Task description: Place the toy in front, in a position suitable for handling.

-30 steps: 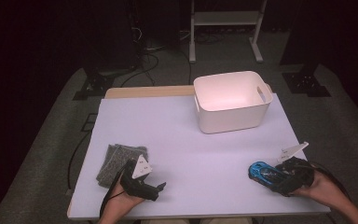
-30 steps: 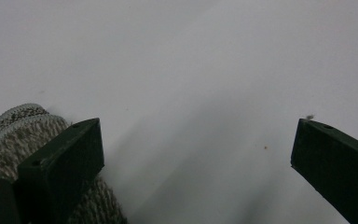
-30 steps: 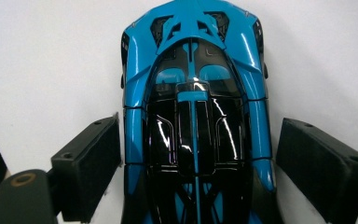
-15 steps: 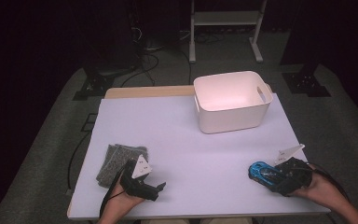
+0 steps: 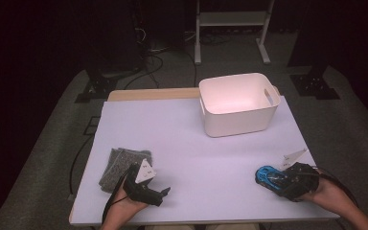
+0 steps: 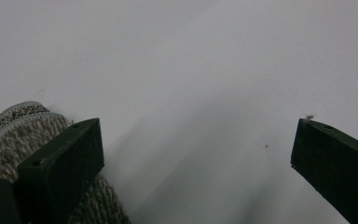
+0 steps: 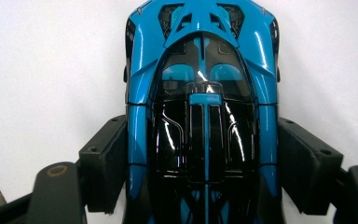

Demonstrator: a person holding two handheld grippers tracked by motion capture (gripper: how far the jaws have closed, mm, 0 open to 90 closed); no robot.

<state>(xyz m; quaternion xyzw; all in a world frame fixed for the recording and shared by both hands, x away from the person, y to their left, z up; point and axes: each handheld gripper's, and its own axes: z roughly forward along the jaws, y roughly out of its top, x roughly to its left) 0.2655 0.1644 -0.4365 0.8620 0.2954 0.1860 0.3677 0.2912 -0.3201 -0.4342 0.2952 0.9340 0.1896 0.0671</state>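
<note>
The blue toy car (image 7: 203, 112) sits between the two jaws of the right gripper (image 7: 203, 163), which press against its left and right flanks — the claw is clamped on the car body. In the right gripper view the car points away from the camera, its blue-and-black roof and canopy facing up, with the white table (image 7: 37, 70) beneath it. In the high view the blue toy car (image 5: 268, 176) lies at the table's near right corner, nose toward the table's middle, with the right gripper (image 5: 287, 179) directly behind it and the person's right hand (image 5: 328, 194) around the gripper body.

The white bin (image 5: 238, 103) stands at the far right of the table (image 5: 191, 139), well apart from the car.

The left gripper (image 5: 165, 192) rests at the near left of the table, held by the left hand (image 5: 122, 211). Its jaws stand wide apart with bare table (image 6: 191, 93) between them. A grey knitted cloth (image 6: 28, 126) lies just beside the left-hand jaw — in the high view the grey knitted cloth (image 5: 120, 163) lies flat at the table's left edge
</note>
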